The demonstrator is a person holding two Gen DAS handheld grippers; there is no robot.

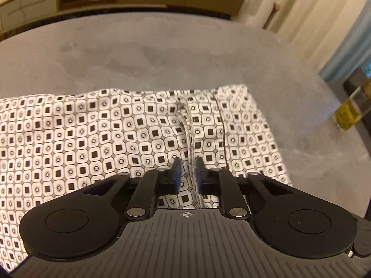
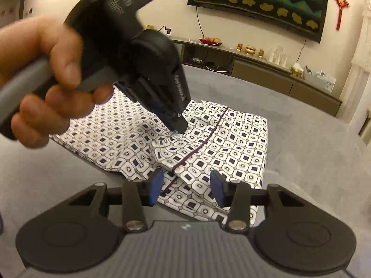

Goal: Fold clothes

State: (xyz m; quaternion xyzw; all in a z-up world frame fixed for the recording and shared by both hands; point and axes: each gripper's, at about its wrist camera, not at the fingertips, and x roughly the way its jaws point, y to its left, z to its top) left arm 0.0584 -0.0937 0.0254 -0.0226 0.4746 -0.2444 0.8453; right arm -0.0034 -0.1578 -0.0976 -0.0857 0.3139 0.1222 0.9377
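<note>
Grey bedspread point(image 1: 162, 53): patterned garment point(image 1: 92, 134) lies partly folded, maroon piping point(image 2: 201, 143) showing. Left gripper point(image 1: 187, 162) nearly closed, straddling a fabric ridge. Right gripper point(image 2: 185, 183) parted wide above the hem. Advice: pinch one layer only, lift evenly, align edges.

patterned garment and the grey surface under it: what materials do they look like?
Patterned garment: thin woven fabric, likely cotton, matte; it creases sharply and shows a stitched dark seam. Grey surface: soft napped textile, velvet or suede-like, judging by its mottled brush marks.
</note>
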